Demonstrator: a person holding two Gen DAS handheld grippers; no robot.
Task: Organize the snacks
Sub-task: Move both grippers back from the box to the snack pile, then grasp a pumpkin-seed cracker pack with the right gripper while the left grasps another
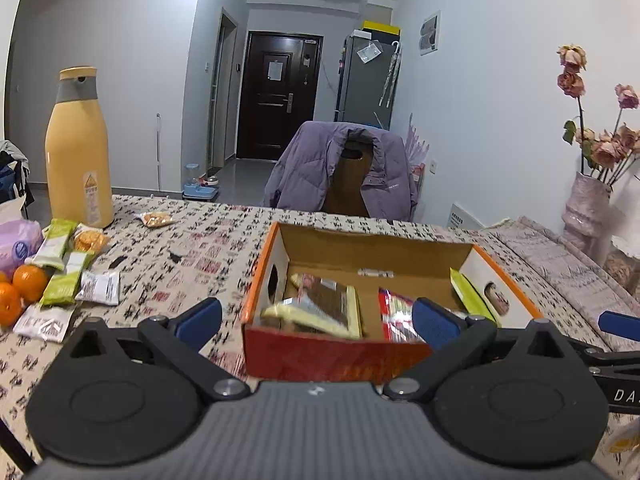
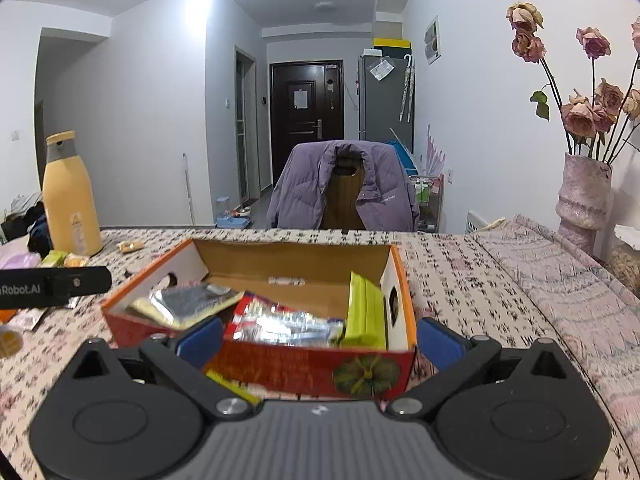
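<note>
An open cardboard box [image 1: 340, 354] [image 2: 280, 372] with orange rim and red front stands on the patterned table. Inside lie a dark and yellow packet [image 1: 320, 308] [image 2: 188, 300], a red and silver packet [image 1: 396, 316] [image 2: 280, 320] and a green packet [image 1: 466, 296] [image 2: 366, 312] leaning on the right wall. My left gripper [image 1: 318, 320] is open, hovering before the box front. My right gripper [image 2: 320, 340] is open too, straddling the box's near right part. Loose snacks lie at the left: green bars [image 1: 64, 276], white sachets [image 1: 98, 286], a cracker pack [image 1: 90, 238].
A tall yellow bottle [image 1: 78, 156] [image 2: 70, 200] stands at the back left, oranges [image 1: 20, 288] and a purple bag [image 1: 18, 240] near it. A small snack bag [image 1: 156, 219] lies behind. A chair with purple jacket [image 1: 344, 172] is across; a vase of dried roses [image 2: 584, 196] stands right.
</note>
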